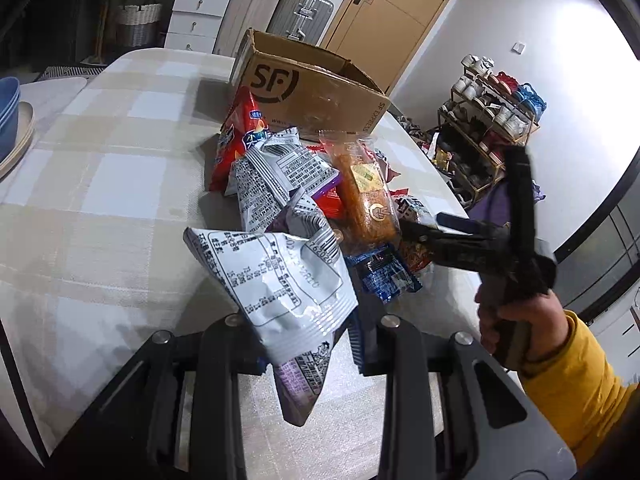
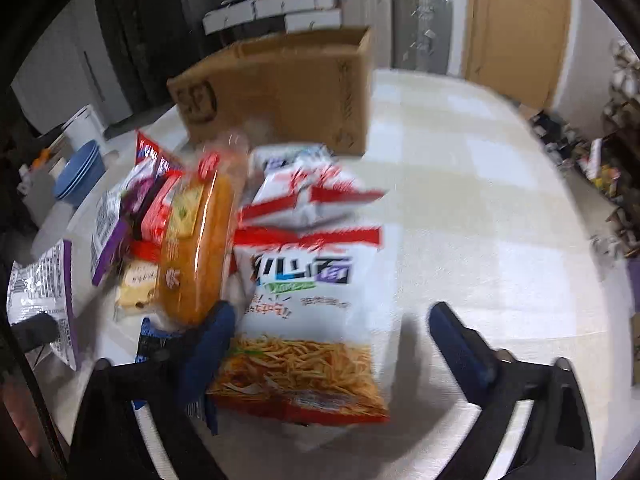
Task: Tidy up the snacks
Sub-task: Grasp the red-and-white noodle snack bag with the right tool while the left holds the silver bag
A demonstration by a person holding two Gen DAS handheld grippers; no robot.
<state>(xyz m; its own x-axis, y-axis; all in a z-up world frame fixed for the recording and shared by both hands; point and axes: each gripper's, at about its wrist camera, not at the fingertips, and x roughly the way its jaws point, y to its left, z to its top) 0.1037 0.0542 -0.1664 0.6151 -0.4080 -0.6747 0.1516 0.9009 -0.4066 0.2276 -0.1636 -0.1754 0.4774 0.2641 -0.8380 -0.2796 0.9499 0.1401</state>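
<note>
My left gripper (image 1: 312, 360) is shut on a silver and purple snack packet (image 1: 272, 292), which it holds above the checked tablecloth (image 1: 100, 200). Behind the packet lies a pile of snacks: more silver packets (image 1: 272, 180), a red bag (image 1: 236, 136), an orange bread pack (image 1: 364, 200) and a blue packet (image 1: 384, 276). An open cardboard box (image 1: 312, 92) stands behind the pile. My right gripper (image 2: 328, 320) is open, tilted down over a white noodle-snack bag (image 2: 320, 312) that lies between its blue fingers (image 2: 452, 332); the pads do not press on it. The bread pack (image 2: 196, 248) lies just left of the bag.
Blue bowls (image 1: 8, 108) are stacked at the table's left edge. A shoe rack (image 1: 488, 128) stands beyond the right edge. Suitcases (image 1: 300, 12), white drawers (image 1: 196, 12) and a wooden door (image 1: 400, 12) are behind the table. A hand in a yellow sleeve (image 1: 580, 380) holds the right gripper.
</note>
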